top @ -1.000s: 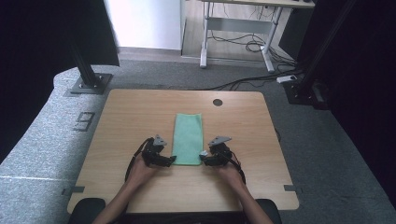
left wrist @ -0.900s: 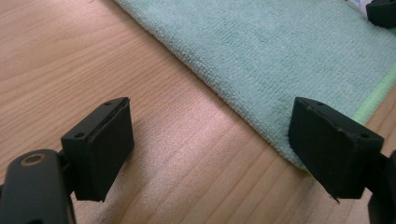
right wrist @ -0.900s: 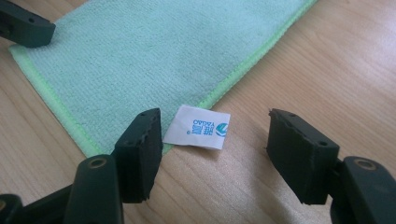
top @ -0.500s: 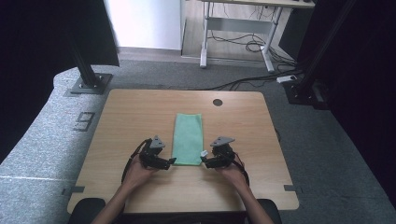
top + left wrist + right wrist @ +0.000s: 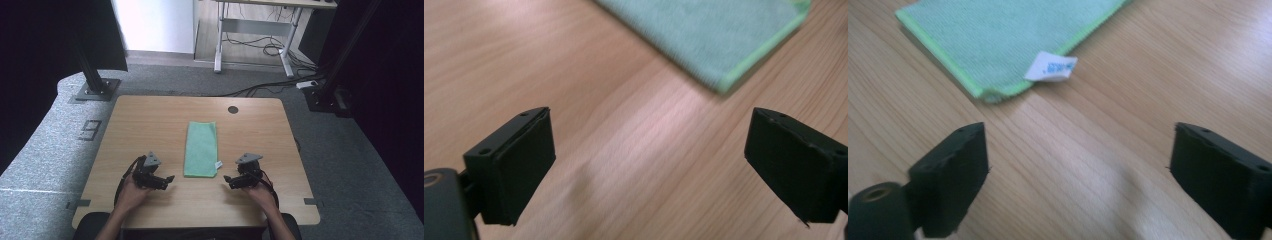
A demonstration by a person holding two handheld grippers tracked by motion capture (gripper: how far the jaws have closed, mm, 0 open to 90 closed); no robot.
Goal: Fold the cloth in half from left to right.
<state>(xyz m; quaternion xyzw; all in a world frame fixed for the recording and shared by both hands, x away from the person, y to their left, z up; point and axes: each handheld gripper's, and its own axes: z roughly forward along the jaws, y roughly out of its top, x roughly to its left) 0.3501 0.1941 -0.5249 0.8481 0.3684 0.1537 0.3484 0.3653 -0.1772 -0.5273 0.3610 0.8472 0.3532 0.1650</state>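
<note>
A: We note the green cloth (image 5: 201, 149) lying folded and flat on the desk (image 5: 150, 125), between our two tools and a little ahead of them. Left tool (image 5: 170, 178) sits just off the cloth's near left corner, right tool (image 5: 227, 178) just off the near right corner. Neither touches it.

B: Agreed. In the left gripper view our jaws stand wide with bare wood between them; the cloth's edge (image 5: 724, 40) lies ahead and to the right. They have just been opening, nothing between them.

A: Same on the right. Jaws wide apart, just been opening, empty. The cloth corner (image 5: 993, 50) and its white tag (image 5: 1050, 67) lie ahead and left of that tool.

B: Risks, as we judge them. If we go back in for the corners, a jaw coming down flat on the desk may push the fold ahead instead of pinching it.

A: And the layers could part: we might catch the top layer alone, so the fold opens when lifted.

B: The right tool might nip the tag, not the fabric. That would slip or drag the cloth askew.

A: Uneven pull from the two sides would skew it too.
</note>
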